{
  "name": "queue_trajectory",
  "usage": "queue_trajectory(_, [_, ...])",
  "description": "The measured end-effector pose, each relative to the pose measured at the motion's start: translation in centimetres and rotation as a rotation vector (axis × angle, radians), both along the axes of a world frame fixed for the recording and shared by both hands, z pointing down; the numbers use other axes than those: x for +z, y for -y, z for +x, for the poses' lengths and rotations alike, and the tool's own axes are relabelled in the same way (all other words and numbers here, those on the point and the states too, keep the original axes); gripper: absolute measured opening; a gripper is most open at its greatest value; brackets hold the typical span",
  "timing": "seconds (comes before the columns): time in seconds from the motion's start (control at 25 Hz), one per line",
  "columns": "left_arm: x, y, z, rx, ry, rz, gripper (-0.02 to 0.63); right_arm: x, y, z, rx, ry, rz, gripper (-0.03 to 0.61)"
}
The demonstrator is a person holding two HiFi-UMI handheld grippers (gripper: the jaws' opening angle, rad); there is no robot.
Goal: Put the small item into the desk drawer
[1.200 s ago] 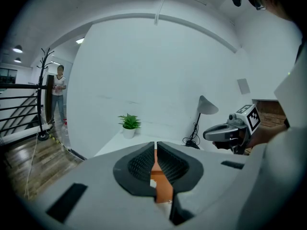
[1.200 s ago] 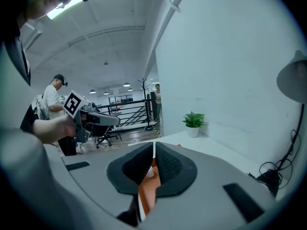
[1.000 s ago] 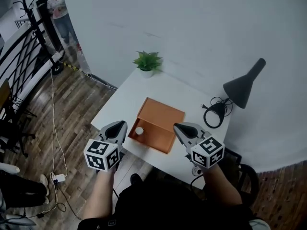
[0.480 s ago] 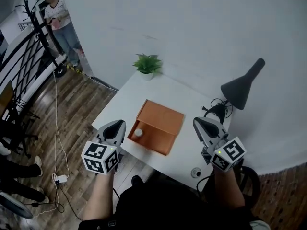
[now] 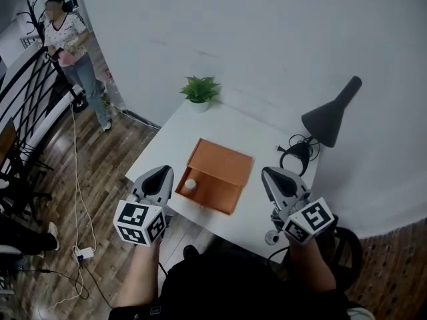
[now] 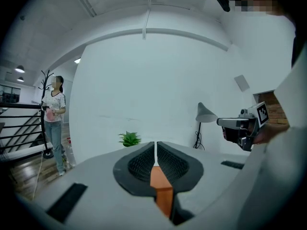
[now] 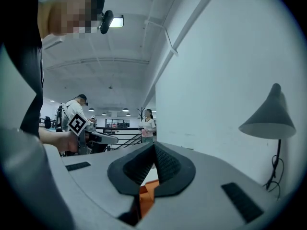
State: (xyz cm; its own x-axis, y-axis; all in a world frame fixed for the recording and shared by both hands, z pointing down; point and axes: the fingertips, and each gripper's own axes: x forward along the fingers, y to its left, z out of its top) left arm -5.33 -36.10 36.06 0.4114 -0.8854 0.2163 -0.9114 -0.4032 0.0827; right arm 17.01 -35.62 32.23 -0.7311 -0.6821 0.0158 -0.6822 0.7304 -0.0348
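Right gripper has swung out rightward, fingers together and empty like the left gripper, with the small item already in the orange drawer: looks done.

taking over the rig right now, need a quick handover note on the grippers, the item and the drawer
Left gripper: shut, empty, by the near-left edge of the desk.
Right gripper: shut, empty, right of the drawer.
Small white item: lies at the left end of the open orange drawer.
Done: item is in the drawer.
Left: probably only pushing the drawer shut.
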Motion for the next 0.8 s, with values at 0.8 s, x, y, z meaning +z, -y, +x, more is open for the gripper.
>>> queue_trajectory(0.8, [0.97, -0.44, 0.23, 0.013, -0.006, -0.031, 0.025, 0.20, -0.42, 0.12, -0.013, -0.011, -0.009, 0.003])
